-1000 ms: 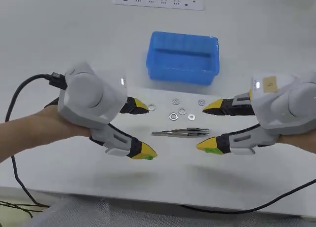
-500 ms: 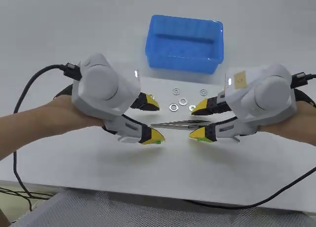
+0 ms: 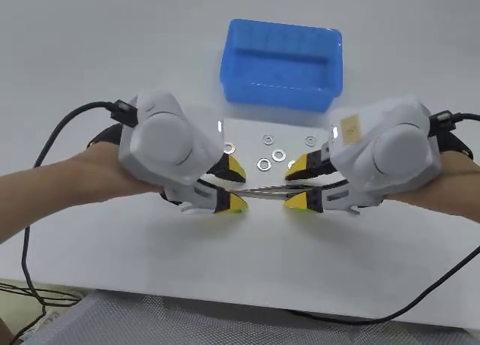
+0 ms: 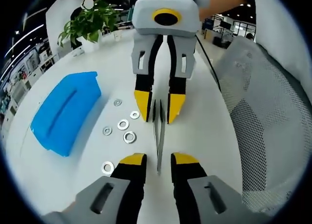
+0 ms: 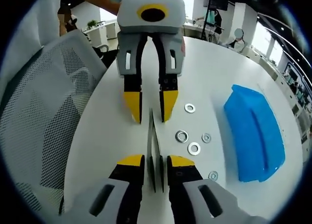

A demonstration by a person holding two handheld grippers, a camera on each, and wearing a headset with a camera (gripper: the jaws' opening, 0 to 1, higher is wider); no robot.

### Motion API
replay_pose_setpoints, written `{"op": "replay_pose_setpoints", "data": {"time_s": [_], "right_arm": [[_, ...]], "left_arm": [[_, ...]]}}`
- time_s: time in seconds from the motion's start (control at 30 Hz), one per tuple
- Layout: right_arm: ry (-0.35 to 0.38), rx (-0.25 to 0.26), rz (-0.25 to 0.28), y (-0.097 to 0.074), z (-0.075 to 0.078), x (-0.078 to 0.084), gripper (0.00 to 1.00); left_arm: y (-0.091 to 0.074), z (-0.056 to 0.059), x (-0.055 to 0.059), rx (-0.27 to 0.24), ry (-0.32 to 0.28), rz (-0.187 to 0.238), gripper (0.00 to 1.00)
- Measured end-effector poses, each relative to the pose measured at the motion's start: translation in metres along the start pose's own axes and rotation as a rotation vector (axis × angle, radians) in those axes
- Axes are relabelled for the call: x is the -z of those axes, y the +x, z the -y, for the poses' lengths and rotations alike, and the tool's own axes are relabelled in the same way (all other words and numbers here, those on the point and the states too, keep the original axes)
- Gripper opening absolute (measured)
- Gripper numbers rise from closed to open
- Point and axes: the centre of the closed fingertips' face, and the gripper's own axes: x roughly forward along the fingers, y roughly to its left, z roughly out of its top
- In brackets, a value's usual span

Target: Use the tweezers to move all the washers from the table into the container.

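Closing in from opposite ends, the left claw [image 3: 237, 185] and right claw [image 3: 294, 185] had converged on the tweezers [image 3: 264, 190], each open and straddling them. The washers [image 3: 279, 156] lay on the tabletop [image 3: 225, 255] near the blue container [image 3: 281, 56], so no transfer had begun.

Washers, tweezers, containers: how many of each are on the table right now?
Washers: 6
Tweezers: 1
Container: 1
Total: 8
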Motion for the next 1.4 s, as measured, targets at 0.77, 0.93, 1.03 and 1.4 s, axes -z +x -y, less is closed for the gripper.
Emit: {"op": "replay_pose_setpoints", "data": {"time_s": [0.77,0.93,1.03,1.4], "right_arm": [[-0.007,0.006,-0.035,0.001,0.0,0.0,0.07],[-0.026,0.014,-0.037,0.002,-0.002,0.0,0.07],[-0.025,0.022,-0.026,0.001,-0.002,-0.003,0.06],[-0.002,0.085,0.101,-0.006,-0.002,-0.019,0.07]], "left_arm": [[0.004,-0.003,-0.003,0.035,0.103,-0.045,0.06],[-0.002,-0.002,-0.007,0.036,0.097,-0.036,0.06],[-0.007,0.0,-0.009,0.034,0.096,-0.036,0.05],[-0.032,0.002,-0.026,0.017,0.068,-0.007,0.06]]}}
